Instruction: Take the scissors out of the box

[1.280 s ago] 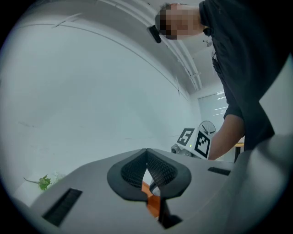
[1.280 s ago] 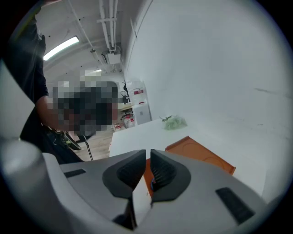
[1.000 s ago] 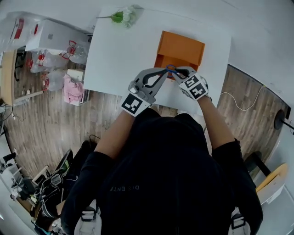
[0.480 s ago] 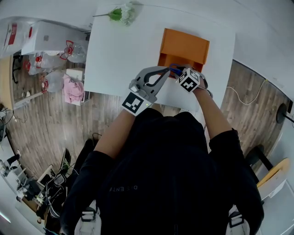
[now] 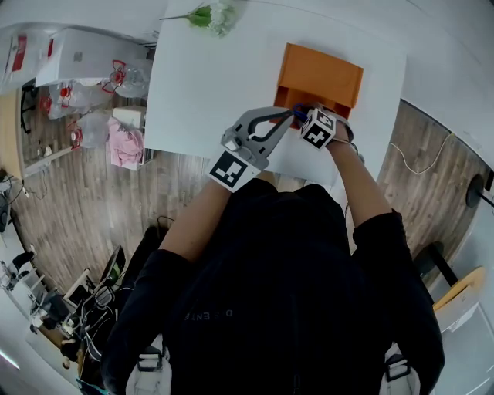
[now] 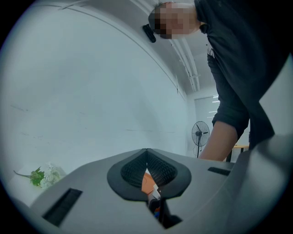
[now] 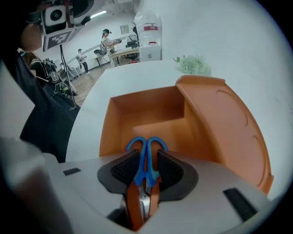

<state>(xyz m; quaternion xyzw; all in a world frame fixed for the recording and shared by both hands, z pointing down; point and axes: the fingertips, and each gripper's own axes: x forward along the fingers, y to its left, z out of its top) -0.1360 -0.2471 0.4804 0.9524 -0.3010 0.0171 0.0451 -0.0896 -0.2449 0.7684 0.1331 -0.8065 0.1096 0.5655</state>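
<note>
Blue-handled scissors (image 7: pixel 145 155) lie inside the open orange box (image 7: pixel 151 107), handles pointing away from me. My right gripper (image 7: pixel 145 171) points steeply down into the box. Its jaws have just been opening and now stand open on either side of the scissors, with orange showing between a pad and the handles. In the head view the box (image 5: pixel 320 73) sits on the white table (image 5: pixel 208 85), the scissors (image 5: pixel 298 112) at its near edge under my right gripper (image 5: pixel 305 116). My left gripper (image 5: pixel 287 116) lies level beside it, its fingertips meeting, left gripper (image 6: pixel 147 157) holding nothing.
The box lid (image 7: pixel 229 128) stands raised on the right of the right gripper view. A small white and green flower (image 5: pixel 208 14) lies at the table's far edge. Bags and clutter sit on the wooden floor to the left, a cable to the right.
My right gripper has sunk and tipped downward into the near part of the box, over the scissors. The left gripper has stayed almost where it was.
</note>
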